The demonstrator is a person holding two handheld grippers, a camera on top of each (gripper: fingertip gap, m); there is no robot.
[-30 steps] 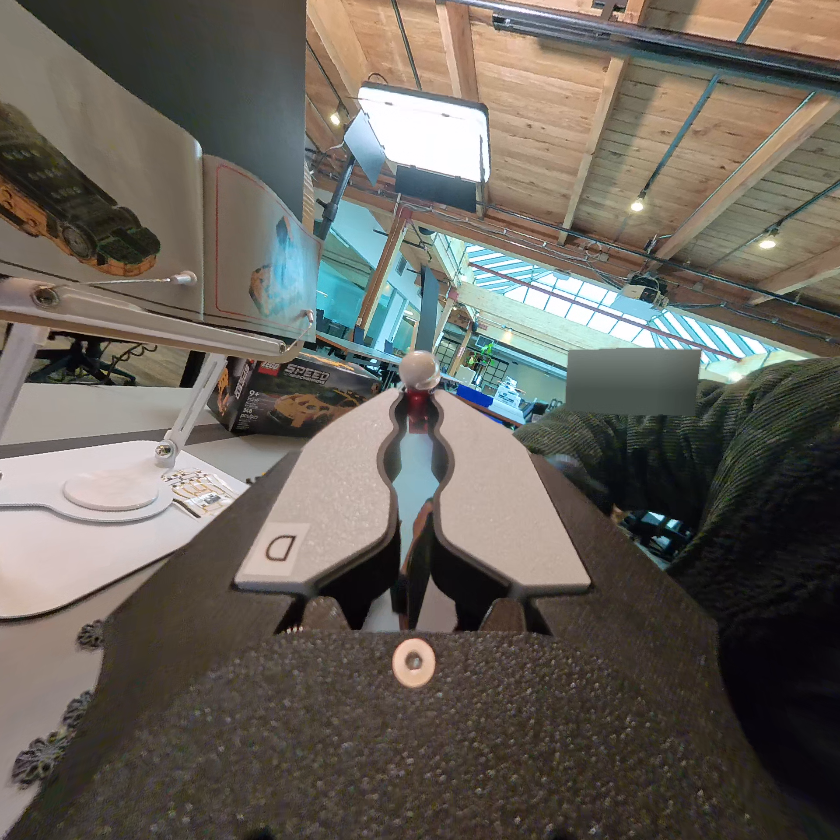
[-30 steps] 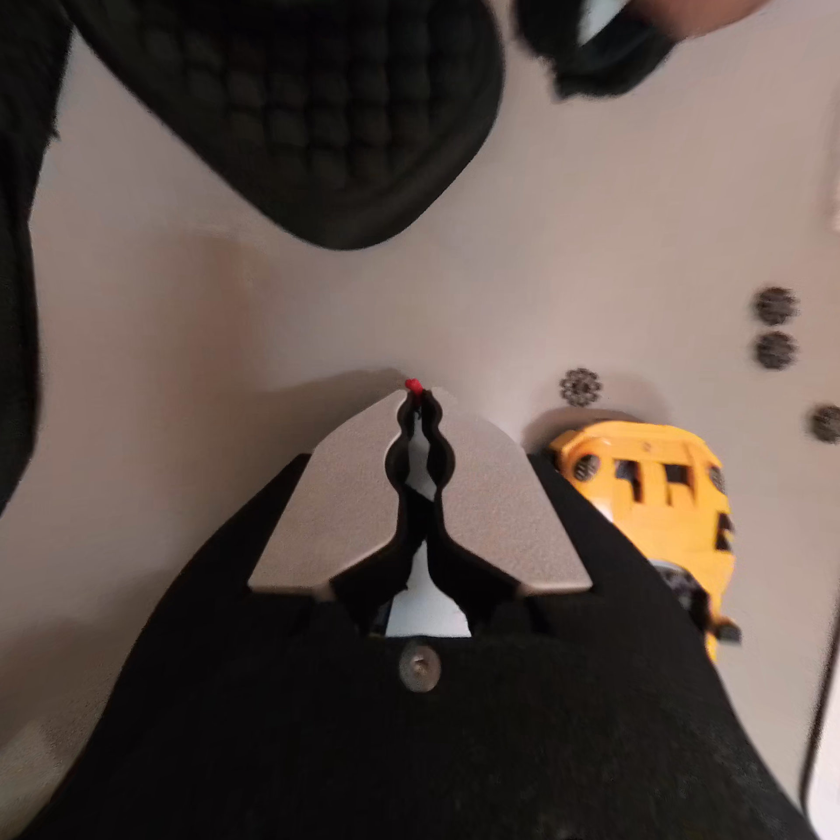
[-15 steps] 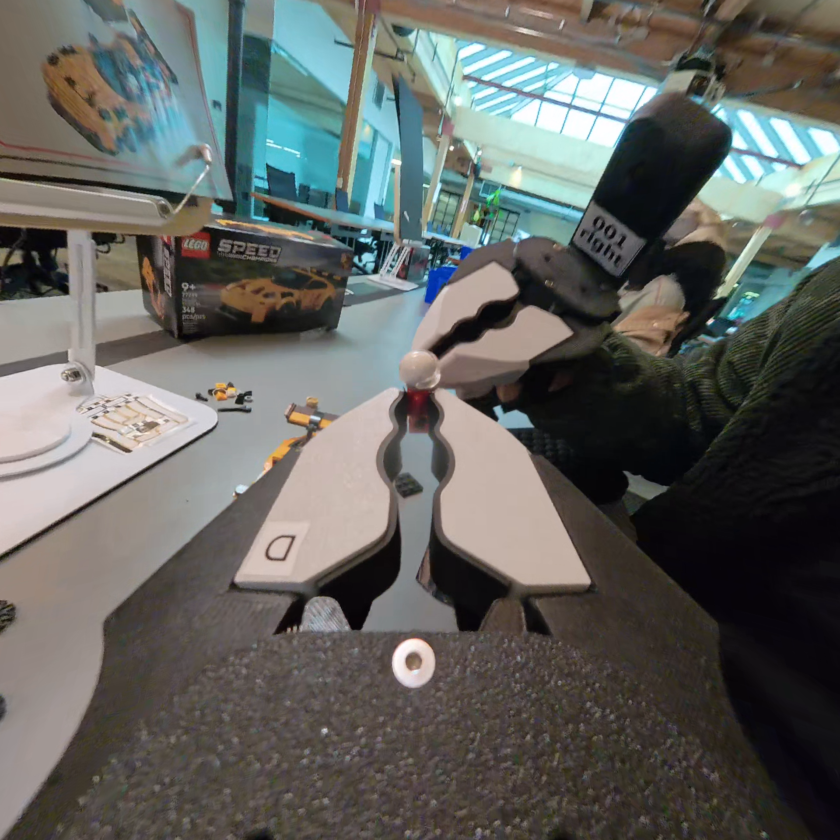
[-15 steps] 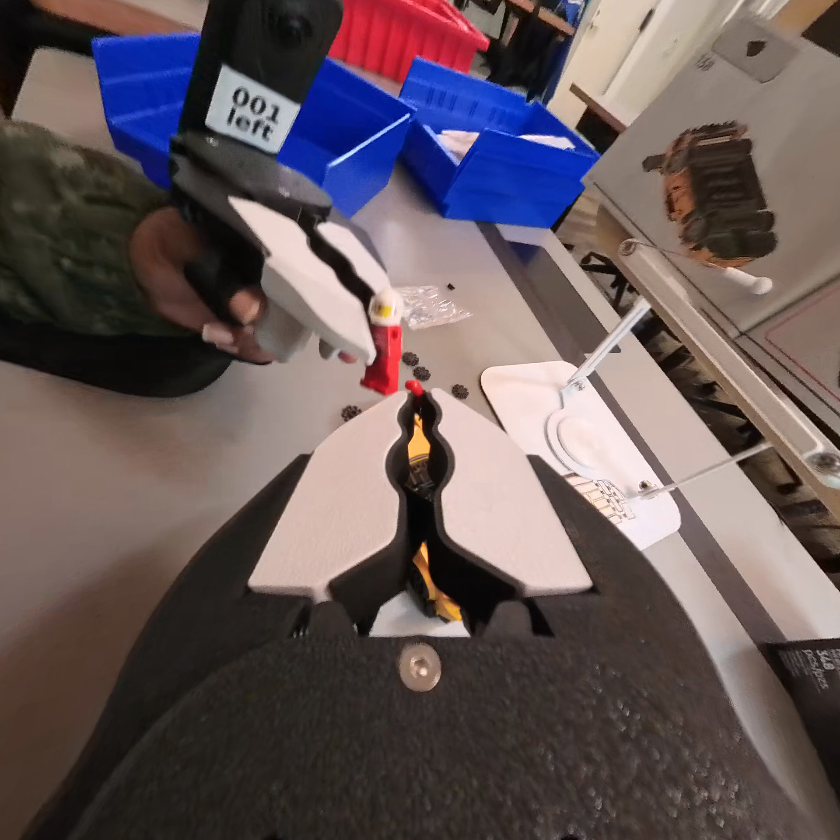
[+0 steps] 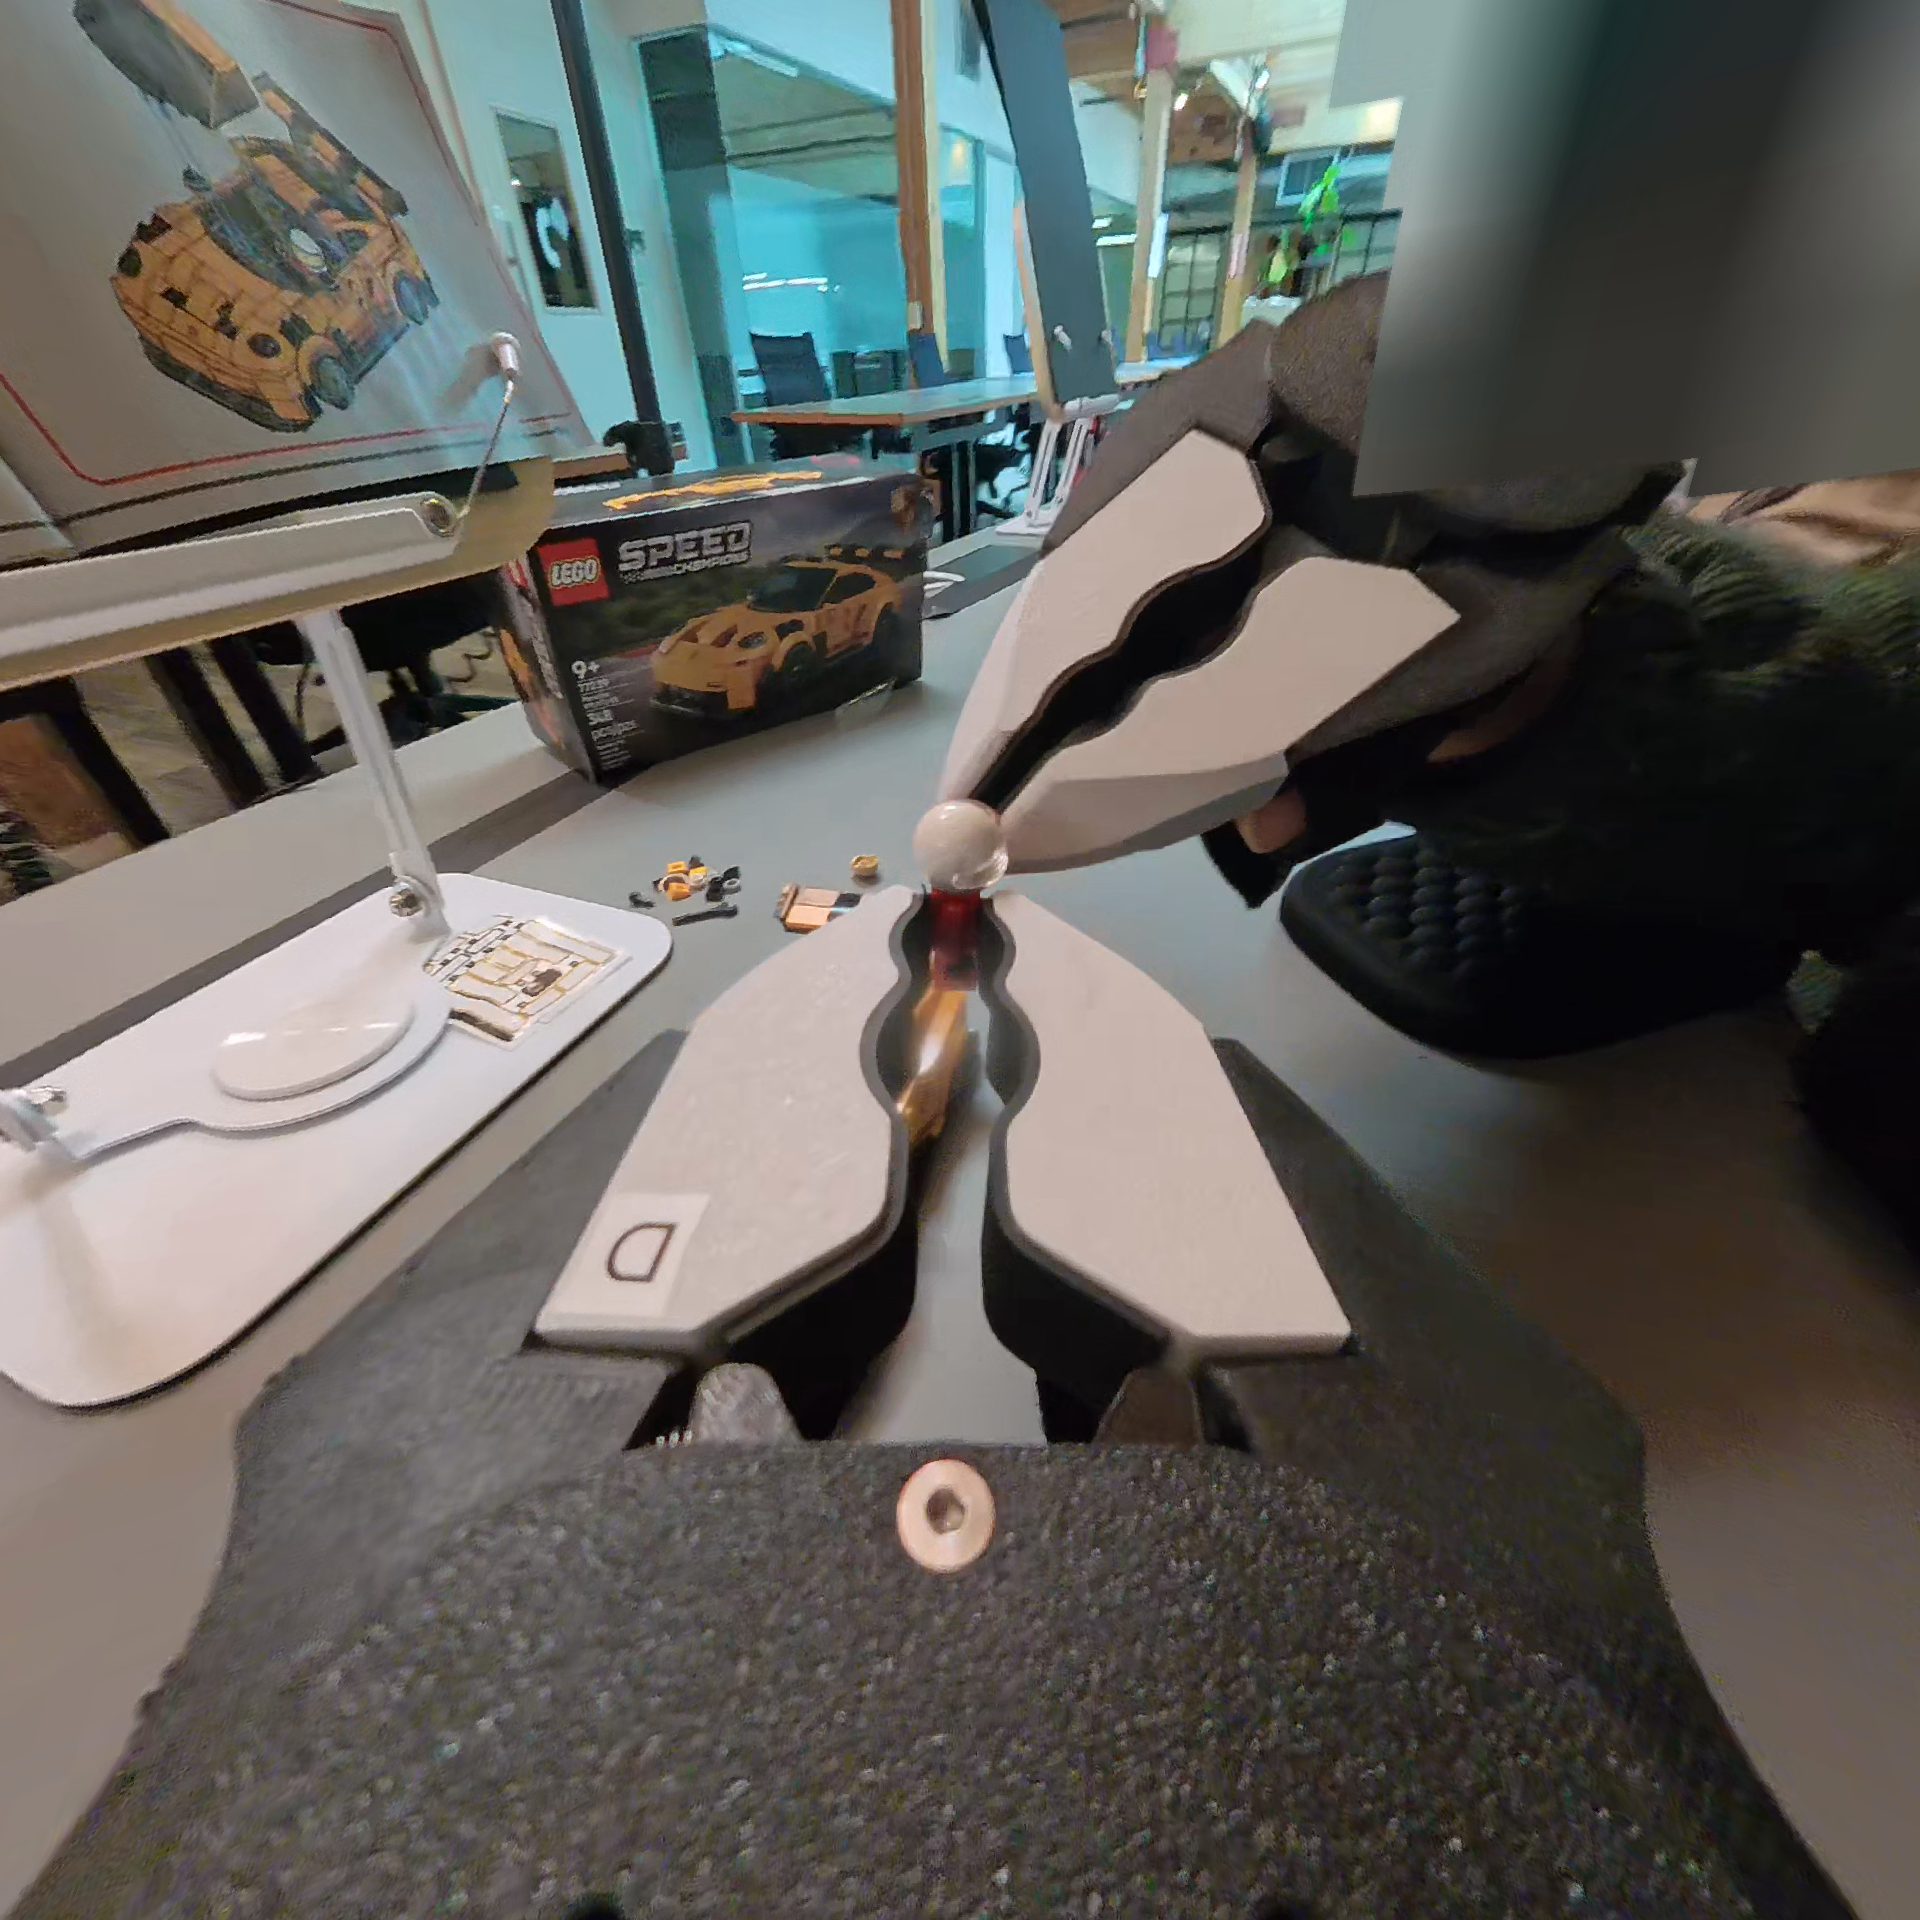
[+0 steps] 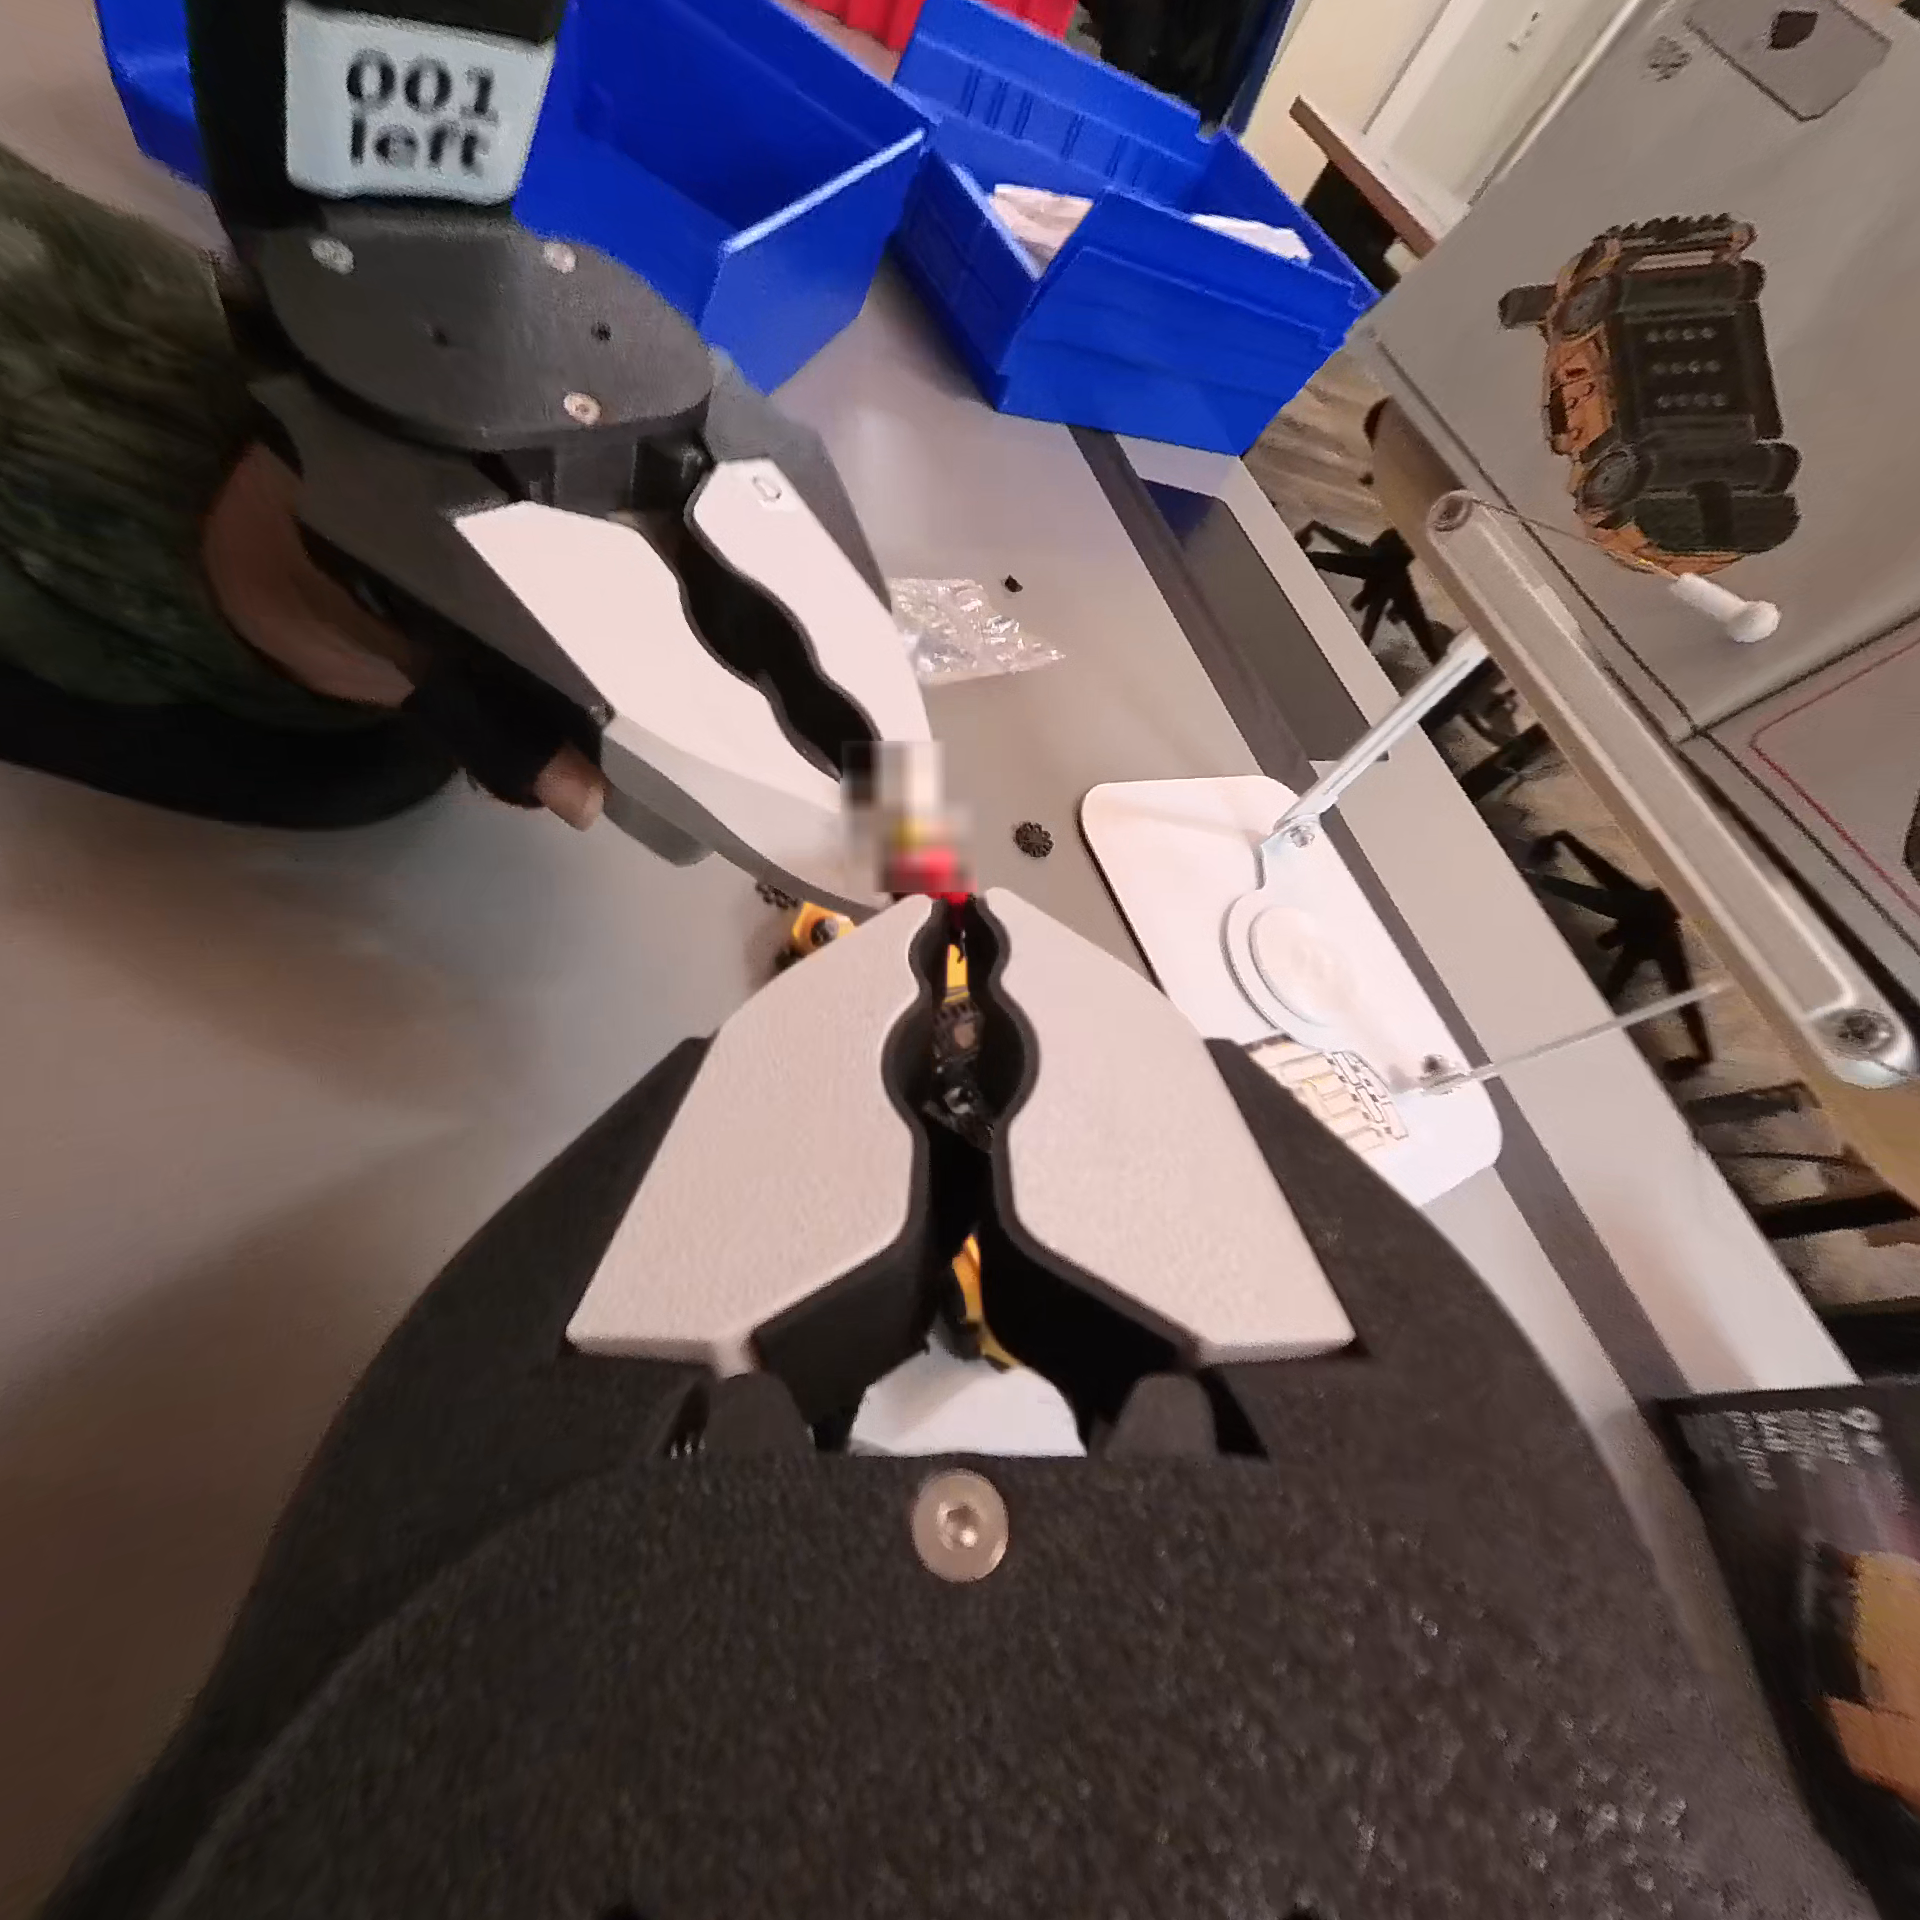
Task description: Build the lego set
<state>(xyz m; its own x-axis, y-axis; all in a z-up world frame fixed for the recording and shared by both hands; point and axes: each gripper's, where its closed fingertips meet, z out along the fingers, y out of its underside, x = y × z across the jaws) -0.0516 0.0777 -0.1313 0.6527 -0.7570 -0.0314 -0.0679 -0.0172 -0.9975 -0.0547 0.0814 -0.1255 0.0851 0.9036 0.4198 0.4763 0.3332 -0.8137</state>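
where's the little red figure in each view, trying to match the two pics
Left wrist view: red figure sits at centre, pinched at the tips of the left tool, its white helmet touching the right tool's tips.
Right wrist view: it shows at centre, just above the right tool, partly under a mosaic patch.
Shared landmark: the white stand base.

- An open-plan office or workshop space: glass partitions (image 5: pixel 821 281), office chairs (image 5: pixel 784 364) and long desks (image 5: pixel 883 400) behind.
- Blue parts bins (image 6: pixel 1122 270) on the grey counter (image 6: pixel 260 1039).
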